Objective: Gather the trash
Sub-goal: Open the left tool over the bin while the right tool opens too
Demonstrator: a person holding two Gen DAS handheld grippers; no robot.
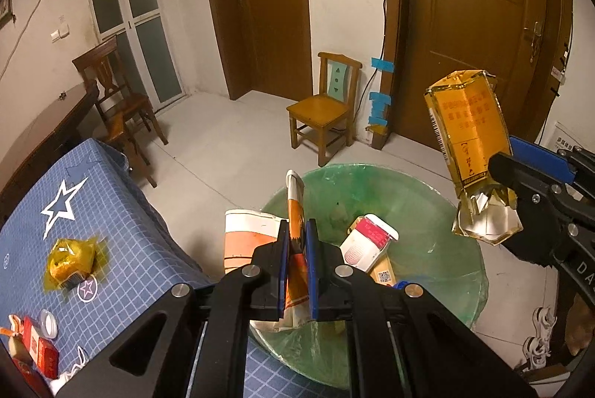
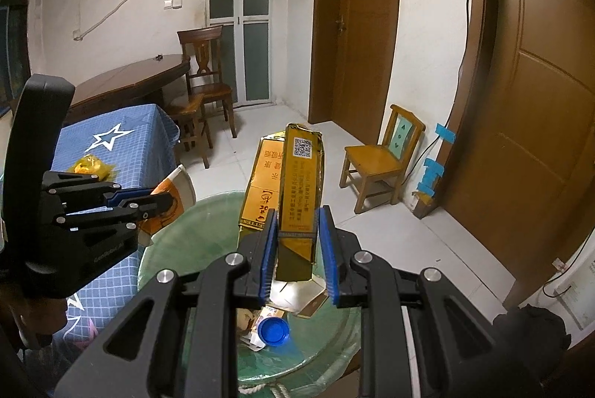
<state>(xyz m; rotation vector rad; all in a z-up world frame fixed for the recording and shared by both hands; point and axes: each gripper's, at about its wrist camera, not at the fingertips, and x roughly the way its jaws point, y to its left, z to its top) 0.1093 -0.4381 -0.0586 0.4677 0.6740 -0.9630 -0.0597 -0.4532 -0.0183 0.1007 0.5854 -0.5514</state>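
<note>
A bin lined with a green bag [image 1: 438, 271] [image 2: 208, 223] stands on the floor beside the table, holding a white and red pack [image 1: 366, 243] and a blue cap [image 2: 274, 330]. My left gripper [image 1: 297, 249] [image 2: 169, 203] is shut on a flattened orange and white paper cup [image 1: 295, 212] [image 2: 174, 191], held over the bin's near-left rim. My right gripper [image 2: 297, 249] [image 1: 500, 175] is shut on a crushed gold carton [image 2: 297, 182] [image 1: 470, 138], upright above the bin's right side. A crumpled gold wrapper [image 1: 72, 260] [image 2: 89, 165] lies on the table.
The table has a blue checked cloth with white stars [image 1: 93, 204] [image 2: 122, 126]. A red pack [image 1: 39, 349] and a clear lid [image 1: 48, 323] lie near its front. A small wooden chair [image 1: 325, 104] [image 2: 379, 156] stands by the wall; a dark chair [image 1: 119, 100] and a brown table sit behind.
</note>
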